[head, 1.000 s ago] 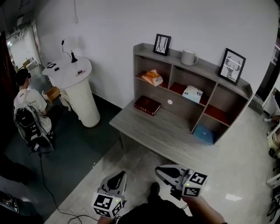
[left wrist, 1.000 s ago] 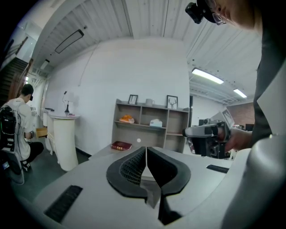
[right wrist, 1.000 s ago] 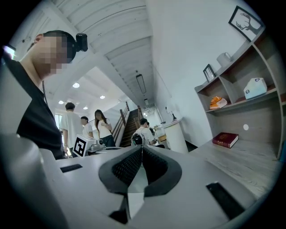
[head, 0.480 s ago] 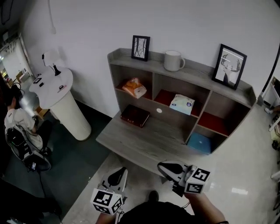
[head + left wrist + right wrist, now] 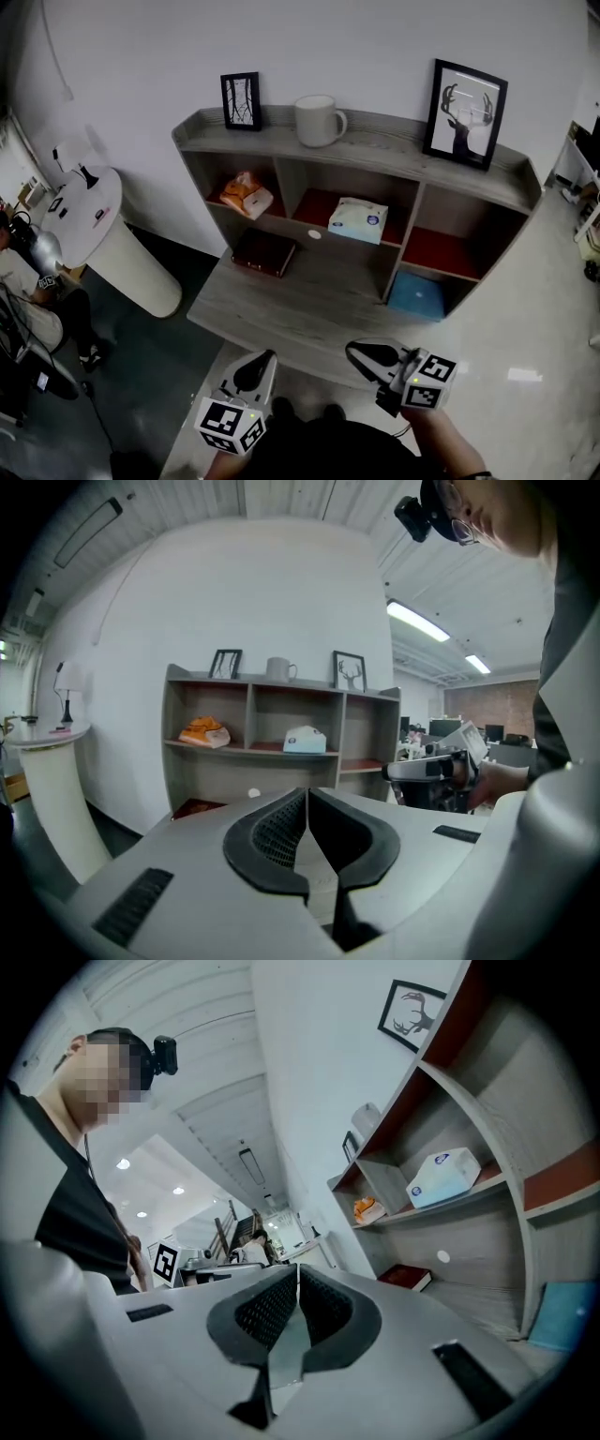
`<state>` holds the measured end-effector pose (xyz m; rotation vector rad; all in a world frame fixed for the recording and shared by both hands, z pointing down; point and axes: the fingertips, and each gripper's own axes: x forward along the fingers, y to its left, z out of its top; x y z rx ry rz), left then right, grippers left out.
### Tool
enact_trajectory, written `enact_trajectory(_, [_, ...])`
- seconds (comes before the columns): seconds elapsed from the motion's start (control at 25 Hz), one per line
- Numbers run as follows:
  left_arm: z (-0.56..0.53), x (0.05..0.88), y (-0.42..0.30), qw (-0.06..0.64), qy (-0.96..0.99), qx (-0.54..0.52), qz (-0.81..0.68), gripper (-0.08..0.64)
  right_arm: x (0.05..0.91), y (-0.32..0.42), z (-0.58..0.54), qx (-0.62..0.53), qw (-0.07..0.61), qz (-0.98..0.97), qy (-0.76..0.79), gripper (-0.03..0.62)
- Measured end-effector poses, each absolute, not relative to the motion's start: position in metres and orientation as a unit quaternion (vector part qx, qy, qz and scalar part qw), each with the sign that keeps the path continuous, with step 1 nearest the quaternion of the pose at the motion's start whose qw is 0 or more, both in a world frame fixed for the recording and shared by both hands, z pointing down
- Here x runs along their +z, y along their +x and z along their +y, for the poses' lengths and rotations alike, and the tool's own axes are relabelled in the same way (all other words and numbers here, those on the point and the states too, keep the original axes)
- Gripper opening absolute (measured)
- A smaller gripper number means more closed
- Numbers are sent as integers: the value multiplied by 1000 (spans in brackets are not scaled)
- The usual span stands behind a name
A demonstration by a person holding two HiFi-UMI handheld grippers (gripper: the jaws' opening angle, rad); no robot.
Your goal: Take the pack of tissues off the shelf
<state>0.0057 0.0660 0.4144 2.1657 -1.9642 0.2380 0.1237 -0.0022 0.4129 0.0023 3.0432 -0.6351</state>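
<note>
The tissue pack (image 5: 357,220), pale blue and white, lies in the middle upper compartment of the grey shelf unit (image 5: 375,150). It shows too in the left gripper view as the tissue pack (image 5: 305,740) and in the right gripper view as the tissue pack (image 5: 446,1177). An orange pack (image 5: 246,194) sits in the left compartment. My left gripper (image 5: 266,357) and right gripper (image 5: 356,351) hover low before the desk's front edge, well short of the shelf. Both are shut with nothing between the jaws: left gripper (image 5: 307,794), right gripper (image 5: 297,1274).
On top of the shelf stand a white mug (image 5: 317,120) and two picture frames (image 5: 241,100), (image 5: 464,100). A dark red book (image 5: 262,251) and a blue item (image 5: 417,294) rest on the desk surface. At left stands a round white pedestal table (image 5: 94,225), with a seated person (image 5: 28,281) beyond it.
The shelf has come nearer and shifted left and more central in the head view. Both grippers stay shut, low in the frame.
</note>
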Motion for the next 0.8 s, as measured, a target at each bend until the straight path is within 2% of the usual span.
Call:
enact_trajectory(0.44, [-24,421,-6,100,802,83,-583,21,416,126,-65,-195,24,975,-106,18])
enact_trajectory(0.8, [-95,407,-55,68,856,108,-501,21,401,60,-109,-176,36,967,-180,18])
